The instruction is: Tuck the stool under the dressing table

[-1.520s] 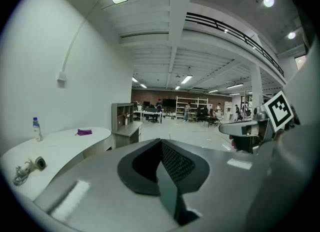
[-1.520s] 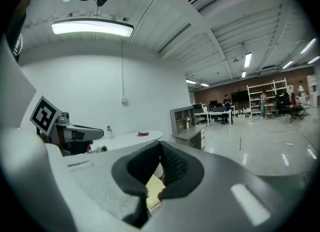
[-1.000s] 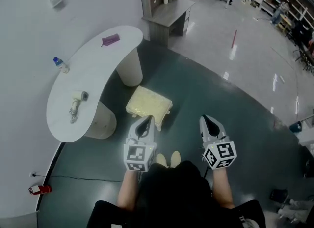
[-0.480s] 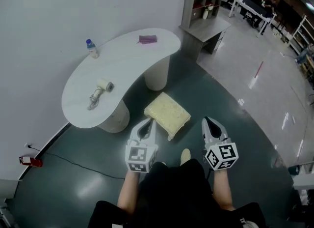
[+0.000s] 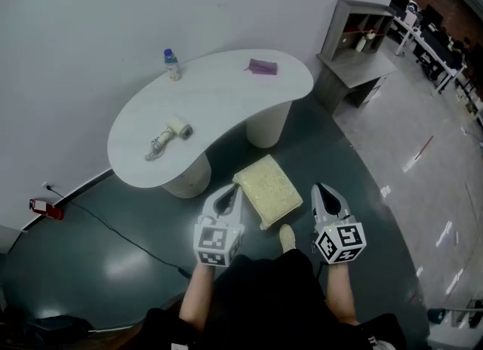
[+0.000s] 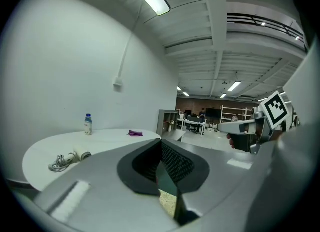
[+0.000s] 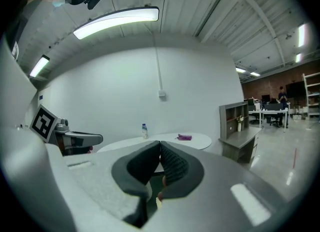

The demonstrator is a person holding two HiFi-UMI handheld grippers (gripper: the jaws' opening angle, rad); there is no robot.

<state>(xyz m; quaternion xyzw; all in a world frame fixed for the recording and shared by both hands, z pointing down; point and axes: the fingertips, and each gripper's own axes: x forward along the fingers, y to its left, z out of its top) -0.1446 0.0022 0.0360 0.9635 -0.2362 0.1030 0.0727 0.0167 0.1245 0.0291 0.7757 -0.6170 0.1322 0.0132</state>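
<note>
Stool [image 5: 268, 188] sits on the floor just outside the worktop [image 5: 219, 107] — soft cushion, probably light, so push at a firm side edge, not the padding. Left hand-held gripper [image 5: 228, 190] and right hand-held gripper [image 5: 320, 190] — jaws closed together, empty.

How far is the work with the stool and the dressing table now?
Done: nothing yet; the cream padded stool stands beside the white curved dressing table, not under it. In hand: nothing; the left gripper and right gripper are shut and empty near the stool. Left: push the stool under the table.
</note>
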